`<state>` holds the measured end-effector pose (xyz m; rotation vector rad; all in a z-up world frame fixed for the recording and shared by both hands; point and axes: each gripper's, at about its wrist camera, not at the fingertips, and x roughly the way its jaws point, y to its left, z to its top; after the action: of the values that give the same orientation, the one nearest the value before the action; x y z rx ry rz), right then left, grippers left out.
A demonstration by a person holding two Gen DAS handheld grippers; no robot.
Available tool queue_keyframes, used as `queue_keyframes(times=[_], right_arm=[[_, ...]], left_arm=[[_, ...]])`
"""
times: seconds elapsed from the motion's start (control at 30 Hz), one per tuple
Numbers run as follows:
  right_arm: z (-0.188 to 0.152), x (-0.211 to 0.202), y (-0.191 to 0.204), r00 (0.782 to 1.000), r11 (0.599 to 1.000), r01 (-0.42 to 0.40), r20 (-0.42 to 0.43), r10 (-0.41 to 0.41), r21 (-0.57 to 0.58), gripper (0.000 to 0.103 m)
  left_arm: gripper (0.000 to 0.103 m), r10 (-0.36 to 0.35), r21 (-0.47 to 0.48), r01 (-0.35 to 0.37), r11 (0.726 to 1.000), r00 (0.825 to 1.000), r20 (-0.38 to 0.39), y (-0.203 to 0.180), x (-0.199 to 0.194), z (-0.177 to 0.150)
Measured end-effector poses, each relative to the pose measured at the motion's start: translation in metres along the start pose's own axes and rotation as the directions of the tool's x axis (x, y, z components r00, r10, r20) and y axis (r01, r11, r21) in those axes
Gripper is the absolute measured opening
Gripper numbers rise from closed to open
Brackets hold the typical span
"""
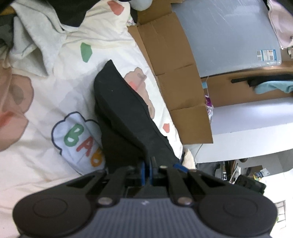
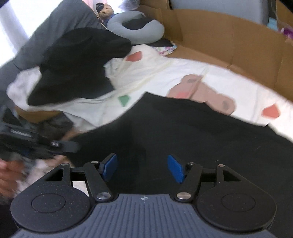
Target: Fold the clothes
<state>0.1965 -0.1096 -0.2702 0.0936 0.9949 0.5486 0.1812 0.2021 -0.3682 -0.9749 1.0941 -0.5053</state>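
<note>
A black garment (image 1: 124, 113) rises from my left gripper (image 1: 148, 168), whose blue pads are pinched shut on its edge. The cloth stretches away in a long fold over a white sheet (image 1: 45, 102) printed with coloured shapes and letters. In the right wrist view the same black garment (image 2: 183, 131) lies spread wide across the sheet (image 2: 183, 69). My right gripper (image 2: 142, 167) hovers over it, open, its blue pads well apart with nothing pinched between them. The left gripper (image 2: 71, 146) and a person's hand (image 2: 9, 174) show blurred at that view's left edge.
A heap of black clothes (image 2: 77, 64) lies on a white garment (image 2: 22, 87) at the back left. A grey ring pillow (image 2: 135, 29) and a soft toy (image 2: 105, 11) sit behind. Cardboard panels (image 1: 174, 73) line the bed's side, and a grey board (image 1: 228, 36) lies beyond them.
</note>
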Motion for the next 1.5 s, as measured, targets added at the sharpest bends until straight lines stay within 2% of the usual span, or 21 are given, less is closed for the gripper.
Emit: queue_keyframes(times=[0.27, 0.5, 0.57, 0.6, 0.63, 0.7, 0.8, 0.83, 0.87, 0.93, 0.97, 1.0, 1.07, 1.1, 1.13, 1.2, 1.33, 1.5], right_arm=[[-0.003, 0.011, 0.057, 0.999, 0.987, -0.044, -0.018, 0.041, -0.155, 0.071], [-0.007, 0.04, 0.085, 1.0, 0.976, 0.012, -0.02, -0.017, -0.217, 0.07], [-0.006, 0.046, 0.091, 0.999, 0.971, 0.048, 0.005, -0.049, -0.234, 0.065], [-0.005, 0.05, 0.093, 0.998, 0.968, 0.066, 0.012, -0.065, -0.244, 0.063], [-0.005, 0.054, 0.095, 0.997, 0.966, 0.074, 0.008, -0.075, -0.249, 0.056], [-0.004, 0.062, 0.098, 0.996, 0.962, 0.091, 0.001, -0.094, -0.259, 0.052], [-0.004, 0.069, 0.104, 0.994, 0.957, 0.107, 0.008, -0.109, -0.27, 0.039], [-0.004, 0.071, 0.105, 0.993, 0.956, 0.112, 0.007, -0.114, -0.27, 0.03], [-0.004, 0.073, 0.106, 0.993, 0.956, 0.116, 0.005, -0.119, -0.271, 0.013], [-0.003, 0.075, 0.105, 0.992, 0.96, 0.123, 0.003, -0.127, -0.25, 0.003], [-0.002, 0.075, 0.103, 0.992, 0.964, 0.122, 0.003, -0.124, -0.235, 0.003], [-0.001, 0.073, 0.101, 0.993, 0.967, 0.118, 0.005, -0.12, -0.225, 0.003], [0.0, 0.071, 0.098, 0.994, 0.972, 0.111, 0.008, -0.112, -0.206, 0.003], [0.001, 0.069, 0.097, 0.994, 0.973, 0.11, 0.011, -0.11, -0.202, 0.003], [0.002, 0.068, 0.096, 0.994, 0.974, 0.109, 0.013, -0.109, -0.199, 0.003], [0.003, 0.065, 0.093, 0.994, 0.975, 0.108, 0.018, -0.107, -0.194, 0.003], [0.005, 0.06, 0.09, 0.995, 0.978, 0.103, 0.025, -0.101, -0.183, 0.003], [0.007, 0.054, 0.084, 0.995, 0.982, 0.094, 0.043, -0.089, -0.161, 0.003]], left_arm=[[0.005, -0.028, -0.039, 0.028, 0.999, 1.0, -0.002, -0.005, 0.003, 0.003], [0.005, -0.05, -0.051, 0.049, 0.997, 0.999, -0.009, -0.009, 0.007, 0.003], [0.005, -0.051, -0.053, 0.051, 0.997, 0.999, -0.008, -0.009, 0.006, 0.003], [0.005, -0.053, -0.055, 0.052, 0.997, 0.999, -0.006, -0.009, 0.006, 0.003], [0.005, -0.054, -0.057, 0.054, 0.997, 0.999, -0.004, -0.009, 0.005, 0.003], [0.005, -0.058, -0.059, 0.058, 0.997, 0.998, 0.0, -0.009, 0.005, 0.003], [0.005, -0.058, -0.07, 0.059, 0.996, 0.998, 0.003, -0.007, 0.006, 0.003], [0.005, -0.066, -0.077, 0.066, 0.995, 0.998, 0.006, -0.006, 0.006, 0.003], [0.005, -0.072, -0.08, 0.072, 0.994, 0.997, 0.007, -0.006, 0.005, 0.003], [0.004, -0.089, -0.074, 0.09, 0.993, 0.996, 0.017, -0.007, 0.003, 0.004], [0.005, -0.095, -0.062, 0.097, 0.993, 0.995, 0.034, -0.009, -0.001, 0.005], [0.011, -0.1, -0.05, 0.103, 0.993, 0.994, 0.05, -0.01, -0.004, 0.006], [0.03, -0.101, -0.047, 0.105, 0.993, 0.992, 0.081, -0.008, -0.01, 0.012], [0.048, -0.097, -0.049, 0.102, 0.994, 0.991, 0.092, -0.006, -0.011, 0.014], [0.058, -0.08, -0.055, 0.086, 0.995, 0.991, 0.103, -0.004, -0.011, 0.018], [0.058, -0.056, -0.061, 0.063, 0.996, 0.992, 0.111, 0.003, -0.008, 0.023], [0.072, -0.029, -0.068, 0.037, 0.997, 0.994, 0.108, 0.019, 0.008, 0.035], [0.077, -0.008, -0.077, 0.016, 0.997, 0.994, 0.108, 0.037, 0.037, 0.051]])
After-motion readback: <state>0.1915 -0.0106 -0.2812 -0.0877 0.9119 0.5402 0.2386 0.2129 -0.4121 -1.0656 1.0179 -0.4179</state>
